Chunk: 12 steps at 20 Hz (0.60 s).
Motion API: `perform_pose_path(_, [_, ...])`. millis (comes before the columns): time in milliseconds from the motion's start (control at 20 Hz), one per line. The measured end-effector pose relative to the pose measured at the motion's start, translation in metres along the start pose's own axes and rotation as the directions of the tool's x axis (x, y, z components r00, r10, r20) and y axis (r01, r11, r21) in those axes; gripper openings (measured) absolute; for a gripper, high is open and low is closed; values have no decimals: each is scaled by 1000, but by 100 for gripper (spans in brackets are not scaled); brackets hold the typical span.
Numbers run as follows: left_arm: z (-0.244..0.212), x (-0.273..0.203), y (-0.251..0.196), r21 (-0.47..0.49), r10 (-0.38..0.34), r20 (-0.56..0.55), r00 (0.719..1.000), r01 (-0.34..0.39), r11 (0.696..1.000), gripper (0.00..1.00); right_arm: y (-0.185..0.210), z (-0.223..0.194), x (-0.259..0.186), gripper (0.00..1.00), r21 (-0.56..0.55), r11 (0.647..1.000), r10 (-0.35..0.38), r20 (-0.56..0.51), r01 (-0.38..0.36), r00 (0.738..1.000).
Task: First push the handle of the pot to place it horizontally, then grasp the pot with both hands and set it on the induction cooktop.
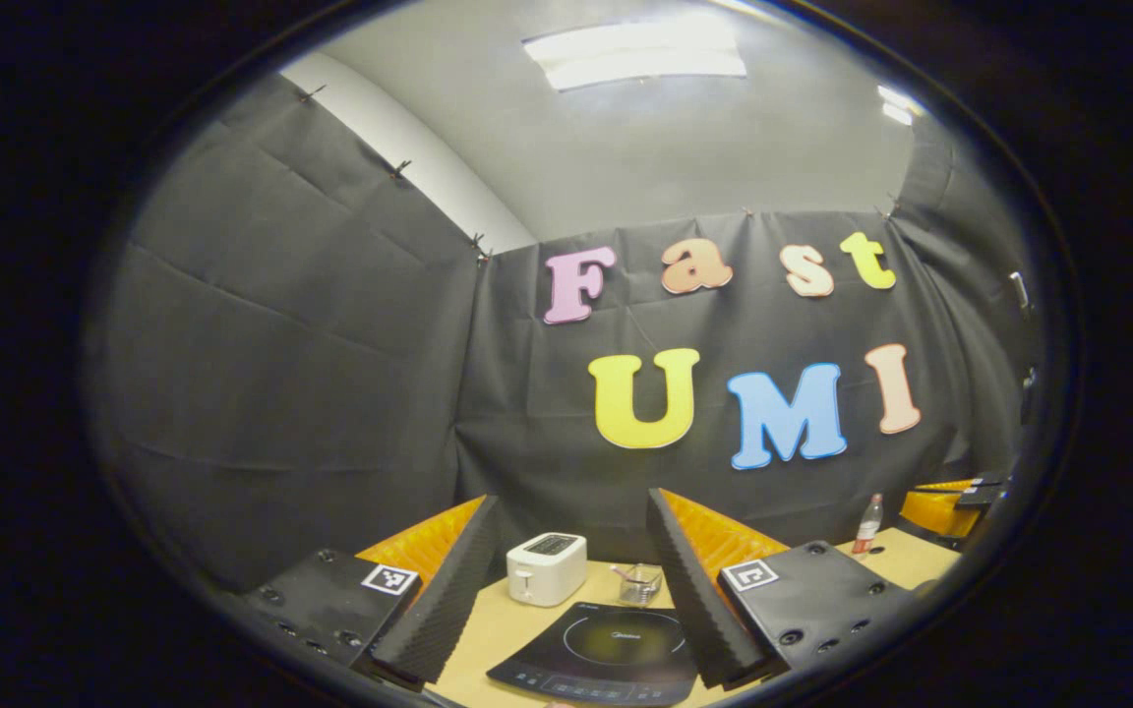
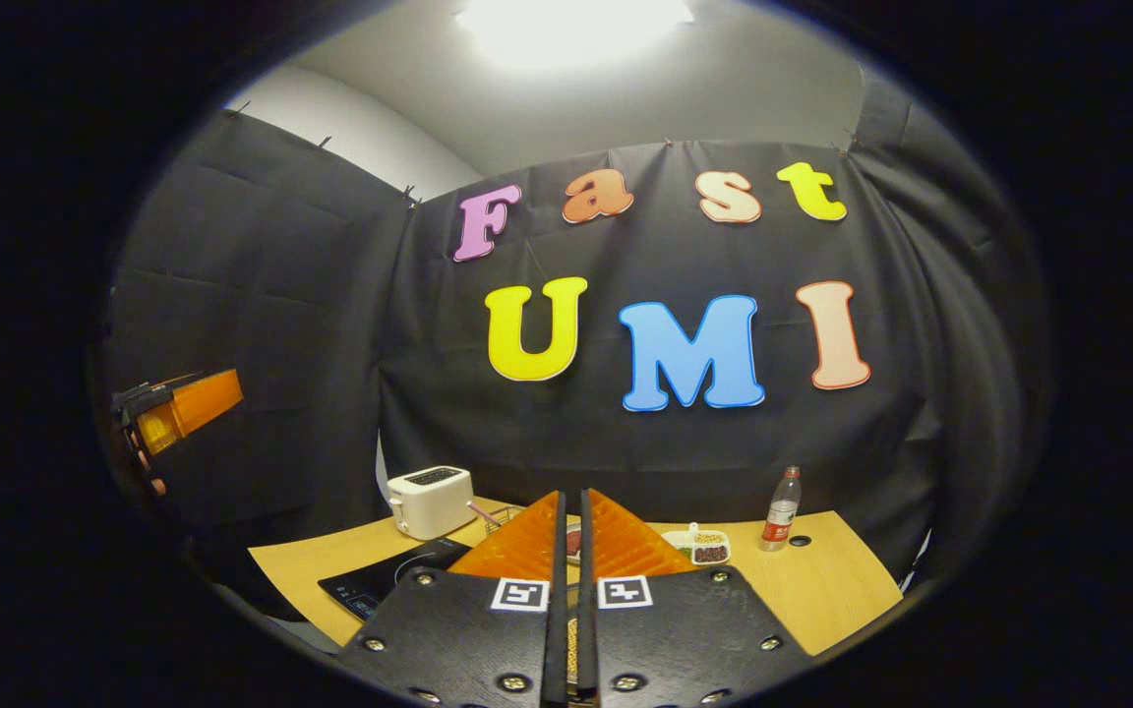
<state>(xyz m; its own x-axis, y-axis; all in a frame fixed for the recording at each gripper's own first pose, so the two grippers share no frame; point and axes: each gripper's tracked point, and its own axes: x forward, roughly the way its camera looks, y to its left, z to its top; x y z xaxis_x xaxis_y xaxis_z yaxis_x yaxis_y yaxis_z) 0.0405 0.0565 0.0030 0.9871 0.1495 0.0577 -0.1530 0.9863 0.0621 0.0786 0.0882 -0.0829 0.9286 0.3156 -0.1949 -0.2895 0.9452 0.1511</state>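
Left gripper view shows the left gripper (image 1: 566, 580) held well above the table (image 1: 498, 624), fingers spread wide and holding nothing; between them sit the toaster (image 1: 547, 567), a small glass cup (image 1: 638, 584) and the cooktop (image 1: 606, 644), whose surface is bare. The right gripper (image 2: 571, 536) has its fingers drawn together to a thin slit with nothing gripped; it too hangs above the table. Beyond its tips lie a snack tray (image 2: 697, 544) and a bottle (image 2: 780, 521), with the cooktop and toaster off to its left. The pot cannot be located with certainty: a small reddish patch shows in the slit between the right fingers, too hidden to identify. By my judgement no step is begun; the handle has yet to be pushed. Risks: a descent made without the pot in sight could strike the cup or tray; a push set off-line on the handle may slide the pot rather than turn it; uneven two-sided gripping could tilt it over the cooktop.
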Motion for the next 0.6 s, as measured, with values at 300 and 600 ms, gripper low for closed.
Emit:
perform_pose_path(300, [-12, -5, 16, 1, 22, -23, 999, -22, 1000, 96, 48, -61, 14, 6, 71, 985, 167, -196, -156, 966])
perform_pose_path(600, [-27, -7, 30, -12, 33, -48, 998, -34, 999, 99, 69, -132, 12, 6, 100, 977, 214, -390, -190, 896])
